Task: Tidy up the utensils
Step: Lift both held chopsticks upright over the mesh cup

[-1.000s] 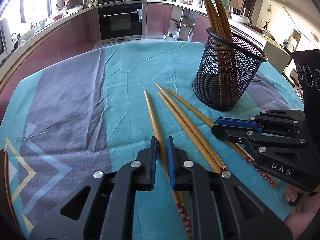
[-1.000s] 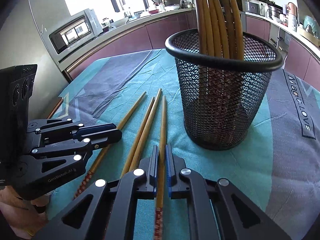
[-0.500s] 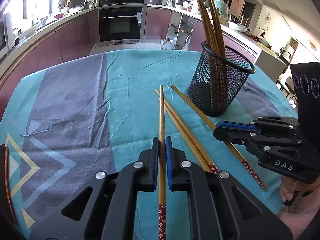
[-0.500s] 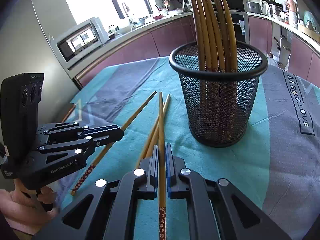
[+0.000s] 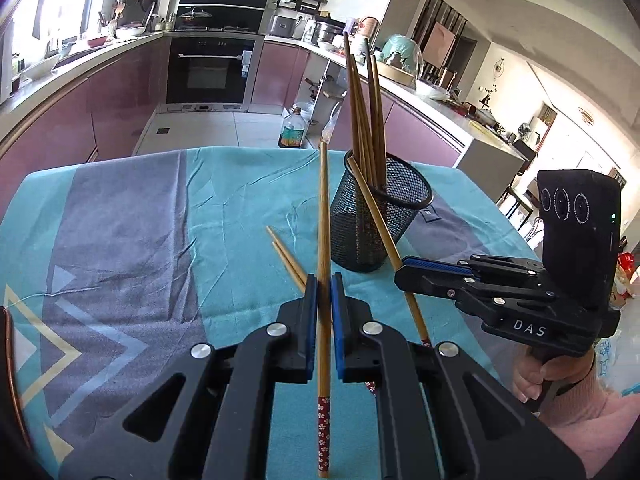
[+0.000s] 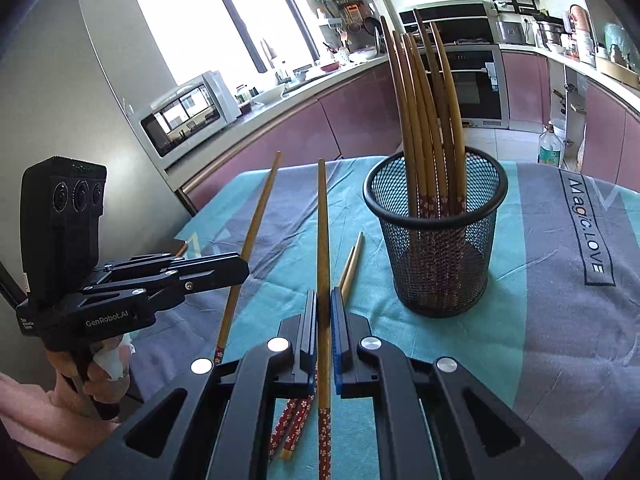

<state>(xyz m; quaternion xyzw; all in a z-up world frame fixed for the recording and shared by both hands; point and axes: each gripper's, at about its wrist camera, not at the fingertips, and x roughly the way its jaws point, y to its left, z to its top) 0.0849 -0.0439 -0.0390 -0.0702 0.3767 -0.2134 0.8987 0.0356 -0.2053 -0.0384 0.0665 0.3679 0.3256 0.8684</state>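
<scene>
My left gripper [image 5: 324, 282] is shut on a bamboo chopstick [image 5: 323, 208], held clear of the cloth with its tip pointing up and away. My right gripper [image 6: 324, 300] is shut on a second chopstick [image 6: 322, 232], also lifted. Each gripper shows in the other's view: the right gripper [image 5: 402, 270] with its chopstick [image 5: 376, 216], the left gripper [image 6: 242, 266] with its chopstick [image 6: 258, 216]. A black mesh holder [image 5: 380, 216] [image 6: 436, 248] stands just beyond, with several chopsticks upright in it. Two more chopsticks [image 5: 286, 258] [image 6: 352, 258] lie on the cloth between the grippers.
A teal and grey tablecloth [image 5: 132, 240] covers the table, whose wooden edge [image 5: 6, 360] shows at the left. A person's hands [image 5: 532, 376] [image 6: 100, 368] grip both handles. Beyond the table are purple kitchen cabinets, an oven [image 5: 208, 72], a microwave [image 6: 188, 116] and a bottle [image 5: 292, 130] on the floor.
Both grippers have risen and drawn back from the holder, each lifting its chopstick off the cloth. Two chopsticks stay lying on the cloth.
</scene>
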